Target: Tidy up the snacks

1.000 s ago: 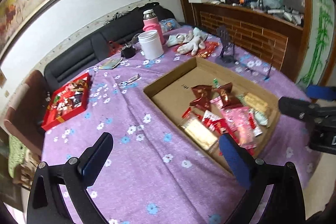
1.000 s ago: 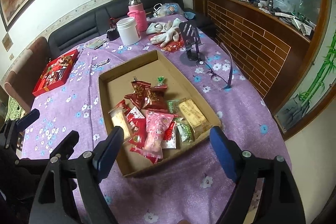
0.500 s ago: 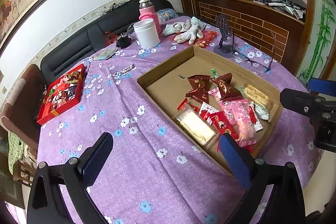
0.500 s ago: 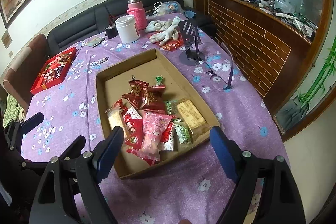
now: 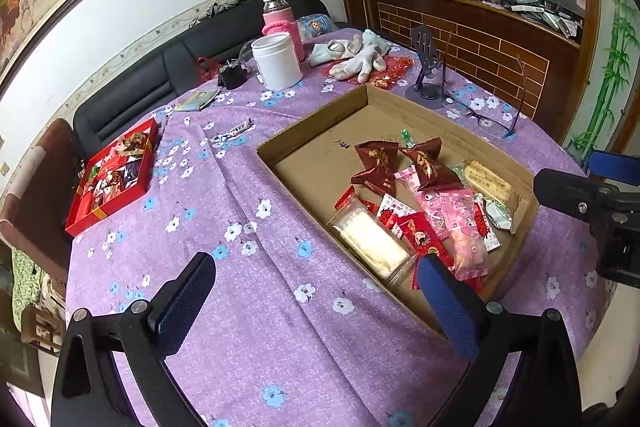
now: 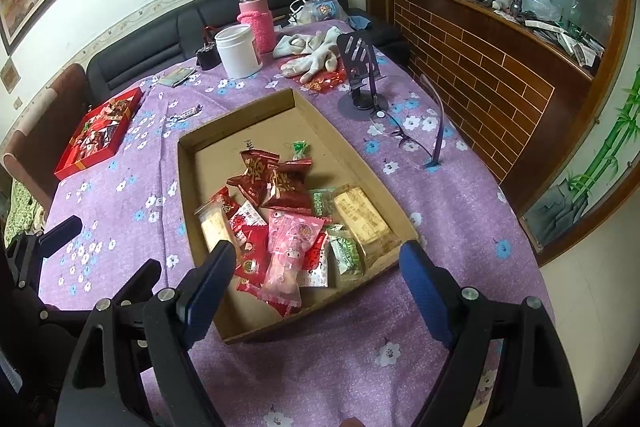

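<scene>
While you hold both tools above the desk (image 5: 248,307), the parts read as follows.
Left tongs (image 5: 316,301): spread wide, nothing between your pads.
Right tongs (image 6: 316,289): spread wide, empty, over the box's near edge.
Snacks (image 6: 288,223): heaped in the near end of the box (image 6: 188,187).
Red tray (image 5: 114,175): filled with sweets, well left of the box.
Jar (image 6: 238,53): upright, beyond the box.

A round table under a purple flowered cloth (image 6: 440,211) carries a shallow cardboard tray (image 6: 188,187) of snacks, a red box (image 6: 100,131), a white jar (image 6: 238,53), a pink flask (image 6: 256,19), pale gloves (image 6: 316,57), a phone stand (image 6: 362,75) and what look like spectacles (image 6: 412,135).
</scene>
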Action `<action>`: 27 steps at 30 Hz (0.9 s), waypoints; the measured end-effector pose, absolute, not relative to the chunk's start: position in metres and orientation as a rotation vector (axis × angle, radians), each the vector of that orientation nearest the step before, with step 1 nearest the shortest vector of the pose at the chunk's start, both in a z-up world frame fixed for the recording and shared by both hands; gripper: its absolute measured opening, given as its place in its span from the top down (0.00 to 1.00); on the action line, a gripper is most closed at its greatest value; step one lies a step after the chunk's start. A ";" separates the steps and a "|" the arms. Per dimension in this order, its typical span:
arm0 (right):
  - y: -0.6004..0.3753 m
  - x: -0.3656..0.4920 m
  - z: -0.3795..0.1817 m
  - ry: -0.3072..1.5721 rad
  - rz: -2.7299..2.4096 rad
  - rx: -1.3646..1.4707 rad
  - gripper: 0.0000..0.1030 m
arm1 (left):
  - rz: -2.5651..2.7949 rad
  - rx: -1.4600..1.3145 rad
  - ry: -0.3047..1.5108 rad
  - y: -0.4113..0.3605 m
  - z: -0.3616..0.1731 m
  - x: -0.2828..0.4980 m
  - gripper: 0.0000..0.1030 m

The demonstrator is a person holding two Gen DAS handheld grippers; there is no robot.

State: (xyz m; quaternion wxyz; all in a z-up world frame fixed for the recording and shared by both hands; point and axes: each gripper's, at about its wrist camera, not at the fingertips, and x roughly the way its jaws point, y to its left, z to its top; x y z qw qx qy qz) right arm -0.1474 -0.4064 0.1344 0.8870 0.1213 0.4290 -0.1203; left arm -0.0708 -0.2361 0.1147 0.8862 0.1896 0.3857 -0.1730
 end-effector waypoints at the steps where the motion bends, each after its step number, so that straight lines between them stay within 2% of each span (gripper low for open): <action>1: -0.406 -0.147 0.134 0.893 -0.252 0.252 0.19 | -0.358 0.395 0.803 -0.236 0.115 -0.071 0.01; 27: -0.406 -0.144 0.128 0.911 -0.256 0.252 0.19 | -0.380 0.392 0.814 -0.238 0.110 -0.070 0.01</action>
